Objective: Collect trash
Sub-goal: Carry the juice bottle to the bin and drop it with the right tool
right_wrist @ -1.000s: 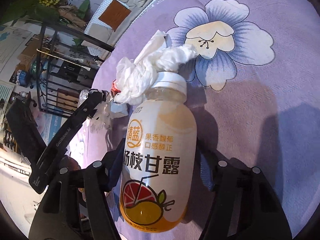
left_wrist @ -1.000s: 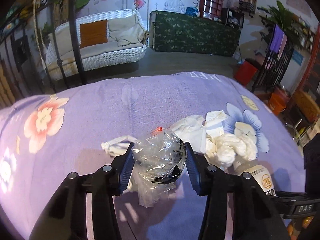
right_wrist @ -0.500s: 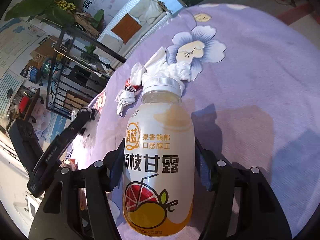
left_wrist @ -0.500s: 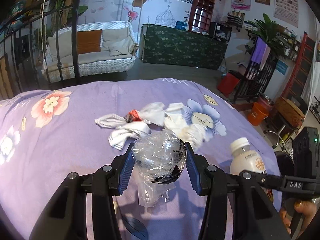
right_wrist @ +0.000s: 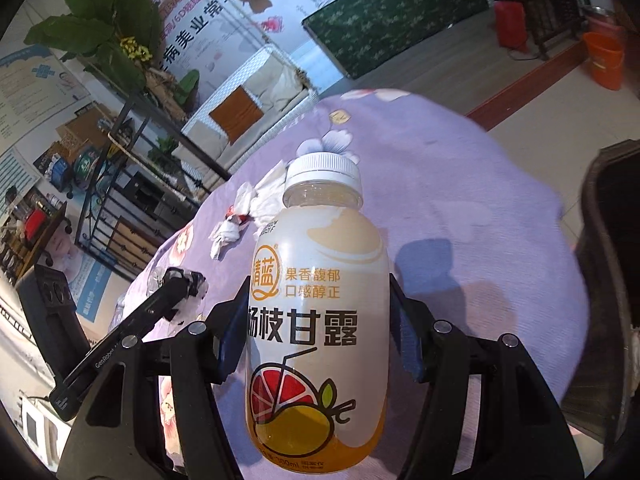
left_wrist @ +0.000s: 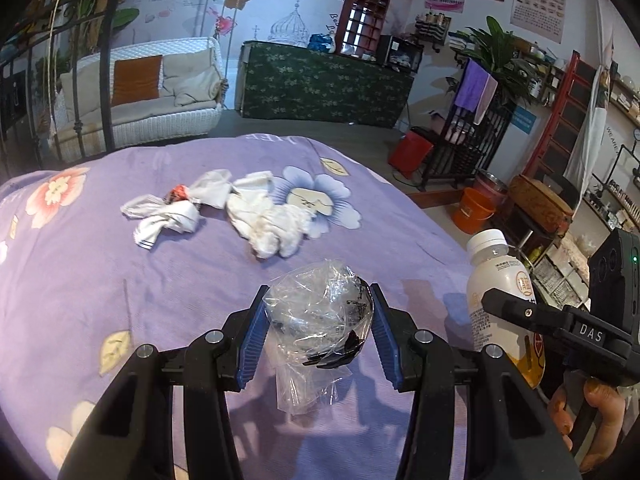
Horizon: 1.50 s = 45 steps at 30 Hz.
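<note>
Left gripper (left_wrist: 318, 330) clamping crumpled clear plastic wrapper (left_wrist: 318, 316); right gripper (right_wrist: 316, 332) gripping juice bottle (right_wrist: 318, 308), both raised over purple floral cloth (left_wrist: 120, 280). Two items collected. White tissue wads (left_wrist: 268, 216) lying at 12 o'clock, awaiting pickup. Bin not visible.

The tablecloth (left_wrist: 120, 288) is lilac with pale flowers, the crumpled tissues (left_wrist: 268, 216) white, the bottle (right_wrist: 318, 320) cream and orange.
</note>
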### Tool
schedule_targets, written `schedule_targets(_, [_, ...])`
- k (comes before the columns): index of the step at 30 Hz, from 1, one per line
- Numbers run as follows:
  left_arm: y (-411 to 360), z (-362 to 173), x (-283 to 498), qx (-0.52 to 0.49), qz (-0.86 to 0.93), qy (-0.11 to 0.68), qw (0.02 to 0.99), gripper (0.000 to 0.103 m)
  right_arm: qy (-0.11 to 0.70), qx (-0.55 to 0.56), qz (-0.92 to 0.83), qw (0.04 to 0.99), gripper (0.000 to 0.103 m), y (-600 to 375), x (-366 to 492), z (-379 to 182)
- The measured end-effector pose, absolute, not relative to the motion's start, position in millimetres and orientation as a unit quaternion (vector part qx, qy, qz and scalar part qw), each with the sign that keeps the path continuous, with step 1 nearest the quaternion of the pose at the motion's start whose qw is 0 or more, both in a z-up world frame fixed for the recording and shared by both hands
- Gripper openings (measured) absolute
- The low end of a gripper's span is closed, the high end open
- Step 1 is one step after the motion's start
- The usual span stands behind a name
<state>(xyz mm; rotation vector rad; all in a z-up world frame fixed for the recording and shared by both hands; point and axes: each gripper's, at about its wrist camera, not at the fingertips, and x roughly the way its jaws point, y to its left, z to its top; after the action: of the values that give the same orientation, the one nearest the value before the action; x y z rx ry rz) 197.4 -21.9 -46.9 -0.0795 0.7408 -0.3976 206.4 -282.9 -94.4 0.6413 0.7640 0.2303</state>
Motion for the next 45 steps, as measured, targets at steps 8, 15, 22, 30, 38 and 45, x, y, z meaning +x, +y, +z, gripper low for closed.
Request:
schedule_targets(8, [-64.9, -45.6, 178.1, -0.04, -0.234, 0.357, 0.904, 0.047, 0.335, 0.319, 0.039, 0.886, 0.062, -346.5, 162.9, -90.8])
schedule_targets(15, [-97.3, -46.2, 165.5, -0.034, -0.27, 0.359, 0.893, 0.047, 0.316, 0.312, -0.021, 0.896, 0.062, -395.7, 122.1, -84.2])
schedule_targets(22, [-139.2, -49.4, 154.7, -0.016, -0.319, 0.364, 0.875, 0.047, 0.341, 0.266, -0.088, 0.898, 0.062, -440.9, 100.7, -88.3])
schedule_targets(30, [-179.9, -54.2, 143.9, 0.011, -0.364, 0.367, 0.856, 0.047, 0.443, 0.233, -0.141, 0.854, 0.062, -487.6, 121.0, -134.2])
schedule_targets(38, [-207.6, -62.9, 134.0, 0.041, -0.39, 0.373, 0.841, 0.047, 0.54, 0.162, -0.184, 0.805, 0.062, -502.9, 140.1, -172.9])
schedule_targets(45, [-221.2, -66.5, 130.0, 0.056, -0.405, 0.376, 0.832, 0.047, 0.546, 0.172, -0.203, 0.795, 0.066, -513.8, 134.4, -178.7])
